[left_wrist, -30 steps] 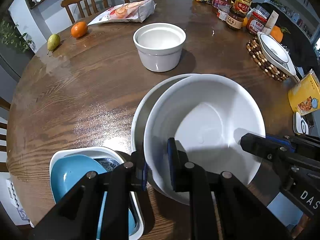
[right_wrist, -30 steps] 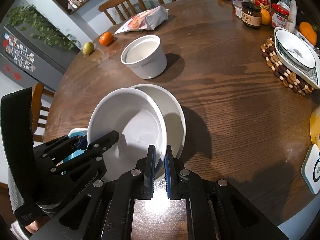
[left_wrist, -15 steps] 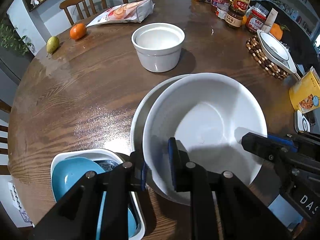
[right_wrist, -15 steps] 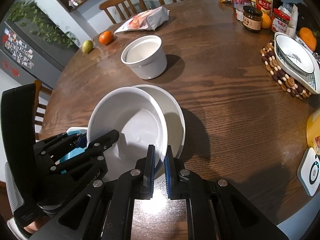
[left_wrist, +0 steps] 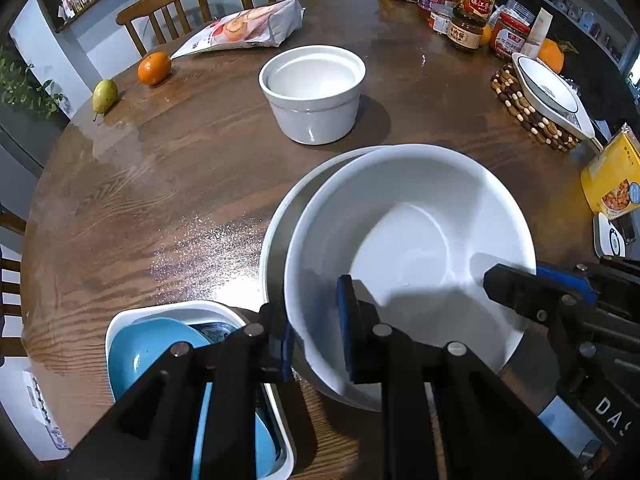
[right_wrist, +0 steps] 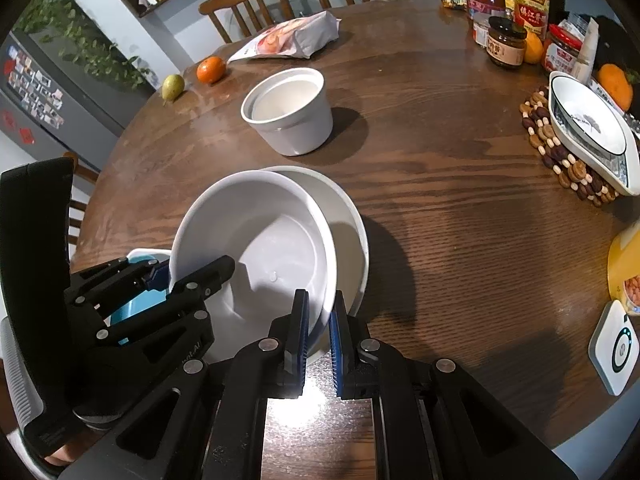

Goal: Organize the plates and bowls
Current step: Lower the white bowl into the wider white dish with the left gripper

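Observation:
A large white bowl (left_wrist: 408,248) (right_wrist: 264,240) sits tilted inside a second white bowl (left_wrist: 280,216) (right_wrist: 352,232) on the round wooden table. My left gripper (left_wrist: 316,332) (right_wrist: 192,270) is shut on the upper bowl's near-left rim, one finger inside and one outside. On the near-right rim of that same bowl, my right gripper (right_wrist: 319,332) (left_wrist: 520,280) is shut too. Farther back stands a deep white bowl (left_wrist: 316,96) (right_wrist: 292,116). A blue bowl (left_wrist: 144,344) lies in a white rectangular dish (left_wrist: 120,320) at the near left.
A patterned bowl (right_wrist: 584,124) rests on a beaded trivet (right_wrist: 540,136) at the right. Jars and bottles (right_wrist: 504,40) crowd the far right edge. A snack bag (left_wrist: 248,28), an orange (left_wrist: 154,68) and a pear (left_wrist: 105,95) lie at the far left. Chairs stand behind the table.

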### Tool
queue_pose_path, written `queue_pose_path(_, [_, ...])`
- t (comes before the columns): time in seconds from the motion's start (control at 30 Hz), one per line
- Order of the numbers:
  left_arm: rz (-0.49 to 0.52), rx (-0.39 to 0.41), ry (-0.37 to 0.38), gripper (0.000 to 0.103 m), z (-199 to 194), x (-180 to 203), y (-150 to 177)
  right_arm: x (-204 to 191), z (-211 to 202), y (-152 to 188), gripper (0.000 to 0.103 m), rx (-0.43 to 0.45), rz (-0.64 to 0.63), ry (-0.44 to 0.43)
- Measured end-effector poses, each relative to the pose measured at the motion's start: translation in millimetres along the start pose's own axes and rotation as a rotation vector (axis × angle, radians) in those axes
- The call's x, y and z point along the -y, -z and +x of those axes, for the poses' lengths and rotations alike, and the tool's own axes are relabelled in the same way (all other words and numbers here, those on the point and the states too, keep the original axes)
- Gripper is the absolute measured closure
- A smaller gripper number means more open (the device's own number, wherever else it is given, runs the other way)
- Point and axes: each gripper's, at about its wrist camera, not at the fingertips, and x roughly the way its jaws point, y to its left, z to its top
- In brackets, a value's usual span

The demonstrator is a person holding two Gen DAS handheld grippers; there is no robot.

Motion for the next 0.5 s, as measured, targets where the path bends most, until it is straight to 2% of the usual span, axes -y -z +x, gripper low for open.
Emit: queue_pose_path(0.5, [0.006, -0.003, -0.003, 0.083, 0.4, 1.9, -0.3, 0.4, -0.7, 0.1, 0.093, 0.002, -0.002, 0.004])
